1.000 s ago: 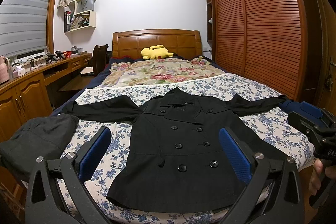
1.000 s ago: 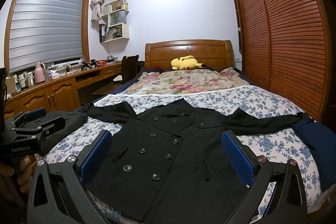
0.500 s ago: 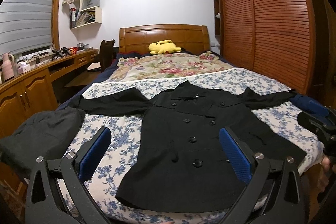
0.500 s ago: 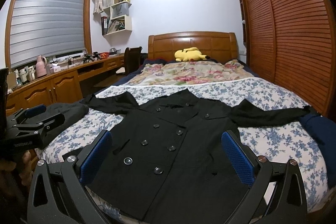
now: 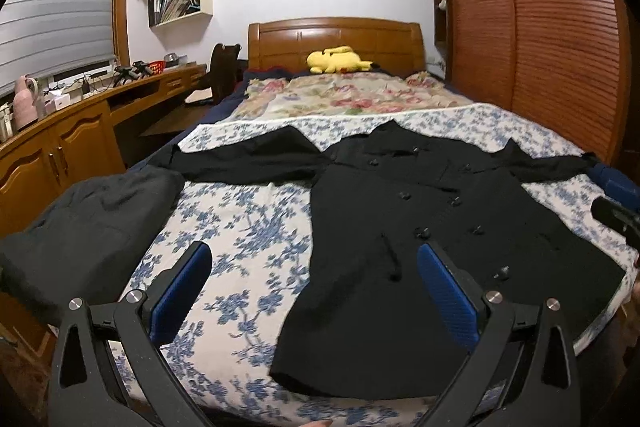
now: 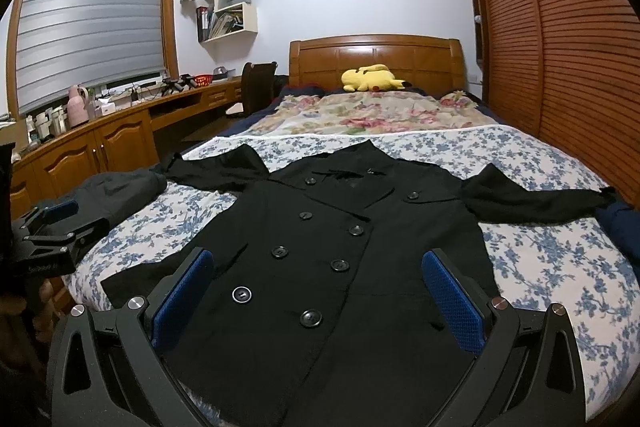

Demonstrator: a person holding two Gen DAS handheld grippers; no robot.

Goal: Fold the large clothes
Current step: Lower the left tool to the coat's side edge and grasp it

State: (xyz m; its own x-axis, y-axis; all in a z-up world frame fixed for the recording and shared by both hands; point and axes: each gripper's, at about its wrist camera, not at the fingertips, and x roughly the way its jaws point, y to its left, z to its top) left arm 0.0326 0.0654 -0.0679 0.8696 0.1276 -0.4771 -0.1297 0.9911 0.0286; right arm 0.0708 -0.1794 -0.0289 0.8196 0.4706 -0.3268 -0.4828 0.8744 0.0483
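- Left wrist view: the left gripper [image 5: 314, 291] hung above the near edge of the bed, jaws spread wide with nothing between them. Its blue pads [image 5: 182, 293] framed bare floral bedspread [image 5: 248, 227] and the coat's near-left hem.
- Black double-breasted coat [image 5: 420, 247] lay flat, front up and buttoned, hem toward the camera, both sleeves stretched out sideways. The left sleeve [image 5: 248, 161] ended close to a dark grey garment [image 5: 88, 215] heaped at the bed's left edge.
- Risk, as I judged it: a pinch at the hem could catch bedspread along with coat, since the cloth lay flush on it. A grab at the left sleeve could snag the grey heap.
- Right wrist view: the right gripper [image 6: 318, 291] was likewise wide open and empty, poised over the coat's lower front, near the bottom buttons [image 6: 311, 317].
- The right sleeve [image 6: 532, 197] reached out to a dark blue item [image 6: 622, 227] at the bed's right edge, apparently touching it.
- Risk: heavy cloth might slip from a shallow grip, or sag and bunch mid-fold. Closing the pads on a button would give a poor hold. The hem sat close to the mattress edge, so a careless pull could drag the coat off.
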